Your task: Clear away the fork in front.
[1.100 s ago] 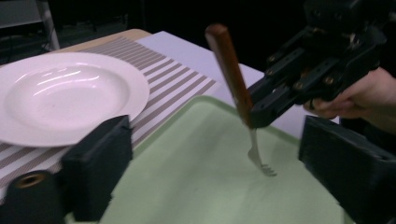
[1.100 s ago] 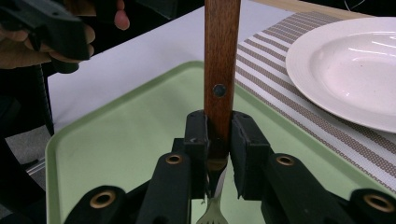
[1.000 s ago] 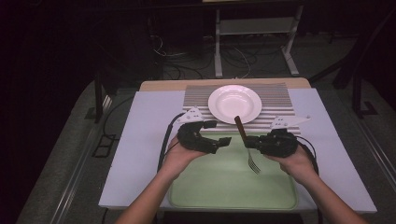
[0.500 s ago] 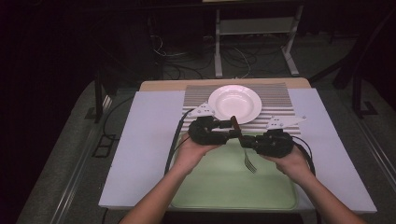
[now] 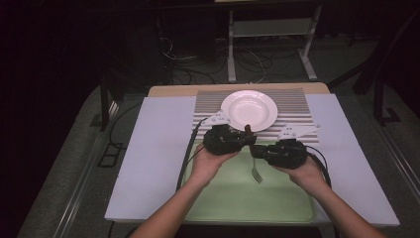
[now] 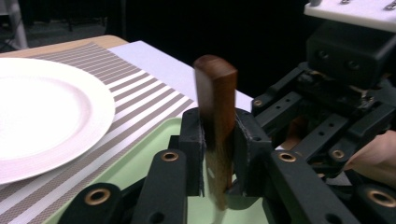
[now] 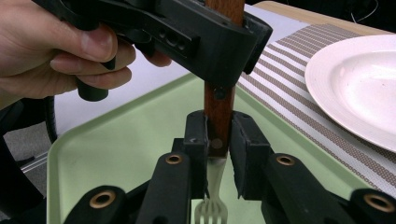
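A fork (image 5: 255, 166) with a brown wooden handle hangs upright, tines down, over the green tray (image 5: 233, 203). My right gripper (image 5: 261, 151) is shut on the lower handle (image 7: 217, 121), just above the metal neck. My left gripper (image 5: 246, 139) comes in from the left. Its jaws have just been closing on the upper handle (image 6: 216, 102), and the pads now press it from both sides (image 6: 218, 140). In the right gripper view the left gripper's body (image 7: 187, 32) sits directly above my right jaws (image 7: 218, 140). The tines (image 7: 210, 212) point at the tray.
A white plate (image 5: 249, 110) rests on a striped placemat (image 5: 208, 106) just beyond the tray, close behind both grippers. A white cover (image 5: 153, 148) spreads over the table to the left and right. Cables trail from each gripper along the tray's sides.
My left gripper has swung right to the fork's handle and its jaws have shut around it. The right gripper kept its hold on the fork and stayed in place.
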Demonstrator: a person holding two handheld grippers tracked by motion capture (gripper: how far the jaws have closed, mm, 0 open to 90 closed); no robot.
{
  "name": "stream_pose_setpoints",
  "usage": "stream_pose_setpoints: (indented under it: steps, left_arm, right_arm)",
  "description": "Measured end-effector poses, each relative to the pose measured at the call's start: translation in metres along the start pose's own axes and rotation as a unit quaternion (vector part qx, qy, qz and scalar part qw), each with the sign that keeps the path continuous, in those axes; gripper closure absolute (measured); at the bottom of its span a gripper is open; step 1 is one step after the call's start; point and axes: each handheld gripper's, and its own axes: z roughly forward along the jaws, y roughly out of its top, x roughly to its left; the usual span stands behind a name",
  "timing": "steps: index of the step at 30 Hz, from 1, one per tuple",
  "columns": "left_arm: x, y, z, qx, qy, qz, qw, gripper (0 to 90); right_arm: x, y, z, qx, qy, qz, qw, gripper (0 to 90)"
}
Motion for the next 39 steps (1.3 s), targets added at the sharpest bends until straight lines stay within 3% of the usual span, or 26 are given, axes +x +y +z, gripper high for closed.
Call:
stream_pose_setpoints:
  steps: [6, 10, 15, 17, 21, 25, 32, 39]
  left_arm:
    - [-0.003, 0.003, -0.005, -0.001, 0.002, 0.013, 0.9999, 77.3]
    - [0.000, 0.006, -0.011, 0.005, 0.002, 0.008, 1.0000, 78.5]
    - [0.005, 0.006, -0.020, 0.008, -0.002, 0.006, 1.0000, 80.6]
    - [0.007, 0.007, -0.025, 0.007, -0.003, 0.005, 1.0000, 80.7]
    - [0.011, 0.006, -0.036, 0.008, 0.002, 0.008, 0.9999, 80.5]
    - [0.017, 0.004, -0.051, 0.004, 0.002, 0.003, 1.0000, 80.4]
    - [0.026, 0.001, -0.078, -0.004, 0.000, -0.006, 1.0000, 80.3]
    - [0.029, -0.004, -0.101, -0.009, 0.008, -0.010, 0.9999, 80.4]
  right_arm:
    - [0.002, 0.000, -0.001, -0.015, 0.001, -0.012, 0.9998, 72.7]
    - [0.000, 0.000, -0.005, -0.034, -0.004, -0.023, 0.9992, 57.9]
    - [-0.008, -0.005, -0.010, -0.048, -0.010, -0.016, 0.9986, 37.5]
    - [-0.011, -0.010, -0.012, -0.050, -0.026, -0.006, 0.9984, 28.2]
    - [-0.017, -0.019, -0.014, -0.037, -0.059, -0.007, 0.9976, 17.1]
    - [-0.023, -0.030, -0.020, -0.026, -0.074, -0.014, 0.9968, 13.5]
    - [-0.034, -0.052, -0.038, -0.031, -0.088, 0.019, 0.9955, 8.8]
    - [-0.039, -0.073, -0.051, -0.021, -0.108, 0.033, 0.9934, 6.9]
